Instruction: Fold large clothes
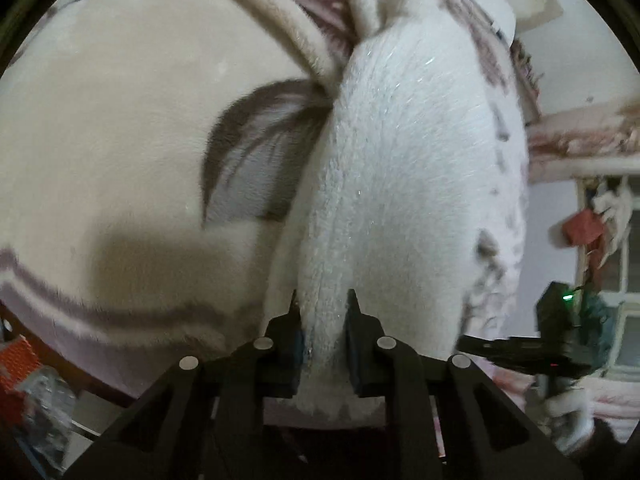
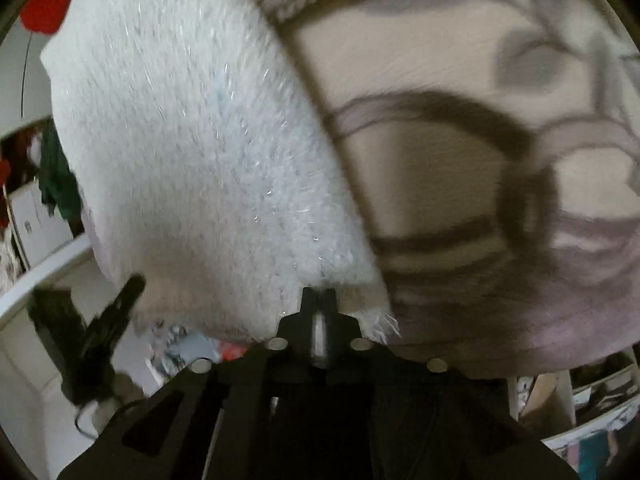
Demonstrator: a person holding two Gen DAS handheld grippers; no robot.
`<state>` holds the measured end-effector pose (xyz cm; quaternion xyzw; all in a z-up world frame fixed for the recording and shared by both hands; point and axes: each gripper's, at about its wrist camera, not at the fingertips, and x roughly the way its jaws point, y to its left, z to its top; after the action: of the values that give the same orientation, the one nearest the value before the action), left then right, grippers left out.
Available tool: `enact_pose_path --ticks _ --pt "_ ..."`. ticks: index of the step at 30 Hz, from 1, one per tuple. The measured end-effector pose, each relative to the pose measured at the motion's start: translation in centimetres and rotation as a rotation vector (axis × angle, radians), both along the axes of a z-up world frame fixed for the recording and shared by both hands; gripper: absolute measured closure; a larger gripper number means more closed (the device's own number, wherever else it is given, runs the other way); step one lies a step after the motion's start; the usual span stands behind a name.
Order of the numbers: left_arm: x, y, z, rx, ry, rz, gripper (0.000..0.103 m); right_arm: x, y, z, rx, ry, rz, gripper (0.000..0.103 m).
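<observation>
A white fluffy garment (image 1: 408, 168) hangs lifted over a beige plush blanket (image 1: 120, 128) with grey leaf shapes. A thick fold of the garment is pinched between the fingers of my left gripper (image 1: 323, 300), which is shut on it. In the right wrist view the same white garment (image 2: 192, 152) spreads up and to the left, and my right gripper (image 2: 319, 294) is shut tight on its lower edge. The right gripper (image 1: 520, 350) shows at the lower right of the left wrist view, and the left gripper (image 2: 112, 320) at the lower left of the right one.
The patterned blanket (image 2: 460, 184) covers a bed below both grippers. A gloved hand (image 1: 568, 412) holds the right gripper. A window (image 1: 624, 280) with hanging clutter lies to the right. Boxes and clothes (image 2: 48, 184) stand beyond the bed's white rail (image 2: 36, 280).
</observation>
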<state>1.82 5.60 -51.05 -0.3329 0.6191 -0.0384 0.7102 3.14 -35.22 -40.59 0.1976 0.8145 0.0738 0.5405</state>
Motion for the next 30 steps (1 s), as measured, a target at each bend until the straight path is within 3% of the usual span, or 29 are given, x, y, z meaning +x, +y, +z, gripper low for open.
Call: enact_pose_path --ticks 3,11,14,16,18,19,20,22,23,26,28,30 --pt "-0.7 -0.3 0.0 -0.05 0.005 0.03 0.088 -0.5 -1.5 0.9 0.0 -0.011 -0.018 0.103" --pt "-0.8 -1.0 -4.2 0.019 0.075 -0.034 0.088 -1.7 -2.2 0.0 -0.041 -0.021 0.046 0.103" --pt "-0.6 -0.6 -3.6 0.018 0.107 -0.029 0.084 -1.7 -2.3 -0.1 -0.013 0.047 0.032 0.103" --pt "-0.2 -0.2 -1.6 0.017 0.117 -0.016 0.078 -0.9 -2.2 1.1 0.004 0.057 0.025 0.103" --pt "0.2 0.2 1.0 0.087 0.117 -0.02 0.074 0.1 -2.2 2.9 -0.003 0.022 0.054 0.102" --pt "0.5 0.3 2.4 0.134 0.098 -0.032 0.068 1.1 -1.8 3.9 -0.006 -0.004 0.07 0.102" --pt "1.0 0.3 3.5 0.187 0.079 -0.045 0.05 2.1 -1.4 5.4 -0.008 -0.038 0.095 0.101" --pt "1.6 0.6 4.3 0.289 0.036 -0.063 0.027 4.6 0.0 7.6 0.012 -0.096 0.138 0.101" --pt "2.0 0.6 4.1 0.356 0.023 -0.072 0.026 5.7 1.0 8.3 0.022 -0.113 0.169 0.101" --pt "2.3 1.9 -0.2 0.584 0.091 -0.076 0.026 10.8 6.9 10.7 0.034 -0.216 0.312 0.101" --pt "1.7 3.6 -3.3 0.644 0.149 -0.047 0.026 14.7 11.4 11.1 0.014 -0.301 0.433 0.101" --pt "1.6 4.6 -7.2 0.627 0.212 -0.021 0.026 17.5 15.8 9.7 0.016 -0.322 0.535 0.101"
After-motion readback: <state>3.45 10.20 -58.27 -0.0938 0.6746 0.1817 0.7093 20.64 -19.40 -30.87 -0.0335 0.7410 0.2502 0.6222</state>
